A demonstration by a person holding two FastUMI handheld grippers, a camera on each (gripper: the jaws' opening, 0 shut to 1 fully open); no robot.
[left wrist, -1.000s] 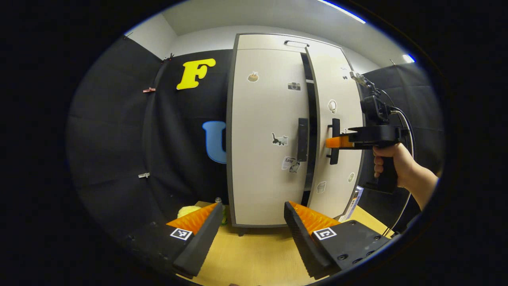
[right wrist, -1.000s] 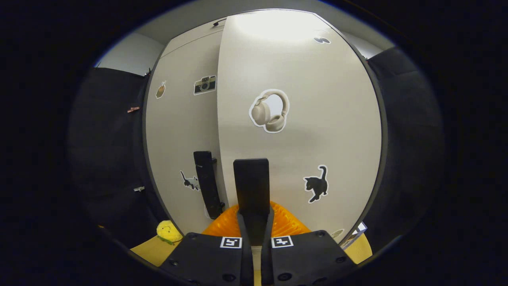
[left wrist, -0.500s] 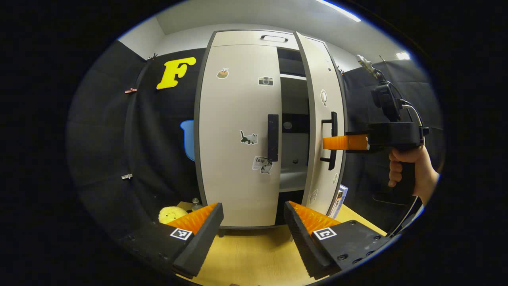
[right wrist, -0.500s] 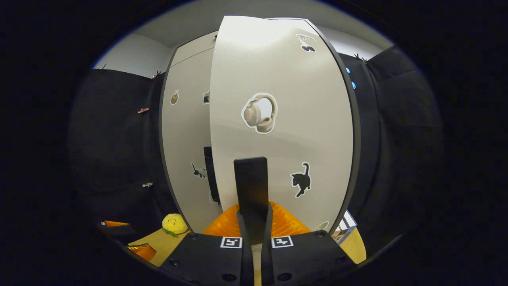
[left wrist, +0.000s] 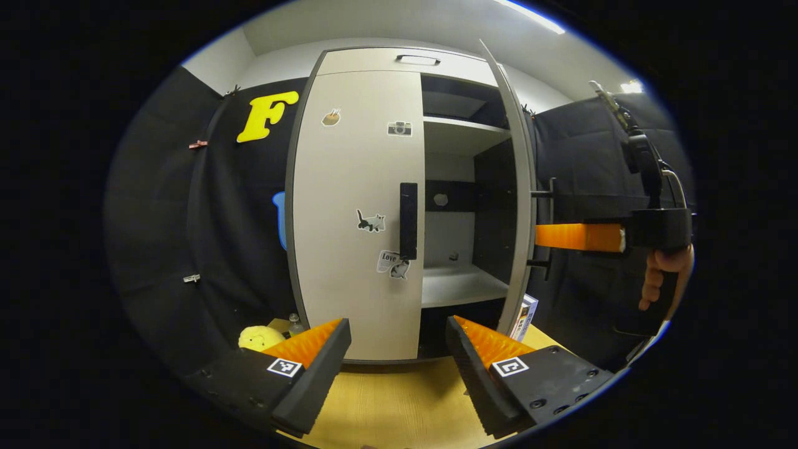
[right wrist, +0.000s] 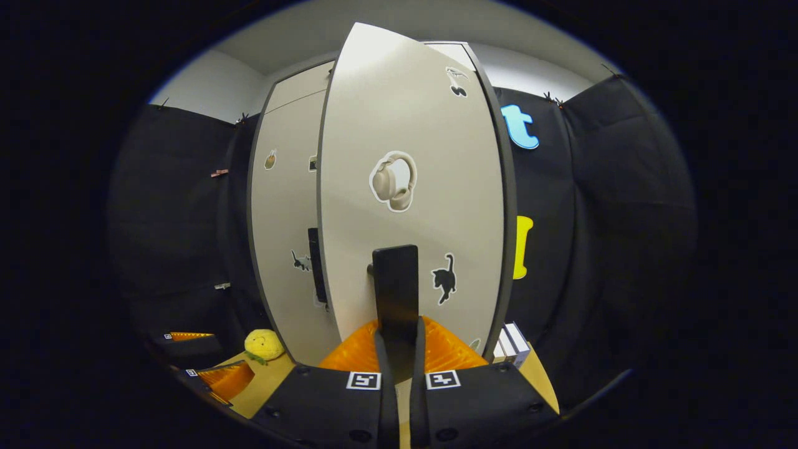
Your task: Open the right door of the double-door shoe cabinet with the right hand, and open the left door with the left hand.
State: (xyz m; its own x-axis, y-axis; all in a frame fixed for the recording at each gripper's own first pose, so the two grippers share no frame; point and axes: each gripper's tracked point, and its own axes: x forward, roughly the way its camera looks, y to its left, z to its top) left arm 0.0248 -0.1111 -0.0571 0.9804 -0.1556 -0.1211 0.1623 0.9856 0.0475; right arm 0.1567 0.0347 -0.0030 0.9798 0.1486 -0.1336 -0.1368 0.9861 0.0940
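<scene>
Standing on the desk, the shoe cabinet has its right door swung wide and its left door flush shut. Right tool: fingers clamped together on the right door handle. Left tool: fingers apart, holding nothing, short of the left door handle, nothing between them. Inside: pale shelves. Around: yellow plush toy and small bottle at the cabinet's left foot; boxes at its right foot. Stickers: cat, camera, headphones; one sticker carries the word "Love".
</scene>
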